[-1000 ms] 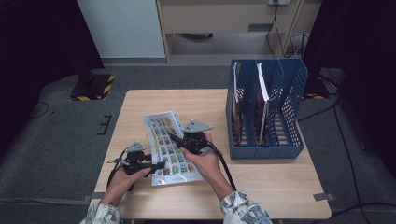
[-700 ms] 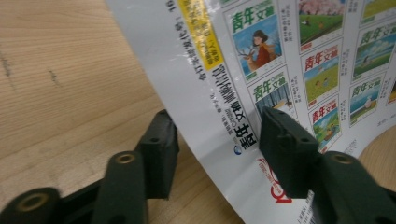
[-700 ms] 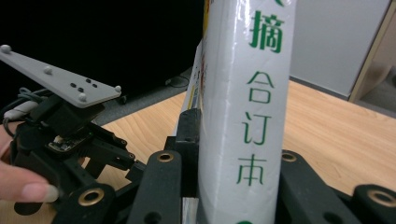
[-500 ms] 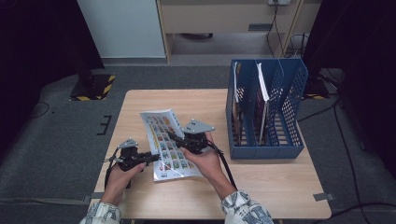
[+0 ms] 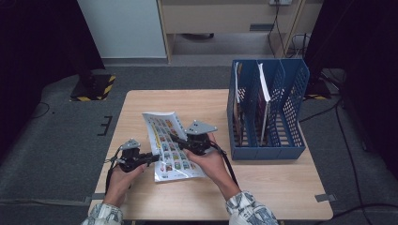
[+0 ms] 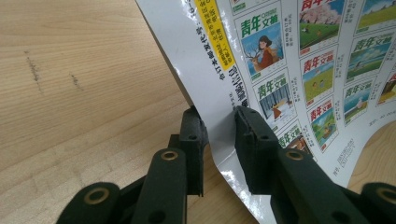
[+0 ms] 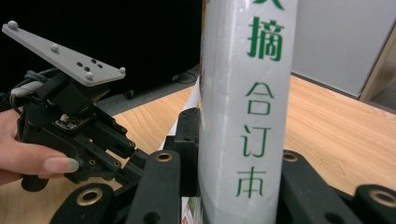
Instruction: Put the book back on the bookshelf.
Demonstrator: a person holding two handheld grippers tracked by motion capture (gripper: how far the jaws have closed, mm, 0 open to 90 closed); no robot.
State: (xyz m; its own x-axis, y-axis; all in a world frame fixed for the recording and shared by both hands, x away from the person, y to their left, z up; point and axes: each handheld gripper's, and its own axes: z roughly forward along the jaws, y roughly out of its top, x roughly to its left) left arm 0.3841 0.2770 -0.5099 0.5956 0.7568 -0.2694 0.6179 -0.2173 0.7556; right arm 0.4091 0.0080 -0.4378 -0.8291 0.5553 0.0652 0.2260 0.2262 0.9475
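We see the magazine (image 5: 170, 144) lifted over the desk (image 5: 263, 187), near the blue file rack (image 5: 267, 112). Right hand-held gripper (image 5: 176, 139) clamps its spine; left hand-held gripper (image 5: 155, 158) jaws, just closing, pinch the cover edge.

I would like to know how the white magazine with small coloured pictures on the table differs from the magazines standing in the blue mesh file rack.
The white picture-covered magazine lies nearly flat over the wooden table, cover up. The racked magazines stand upright on edge in the blue mesh file rack. The first shows its whole cover; the racked ones show mainly thin edges. Both are thin printed booklets.
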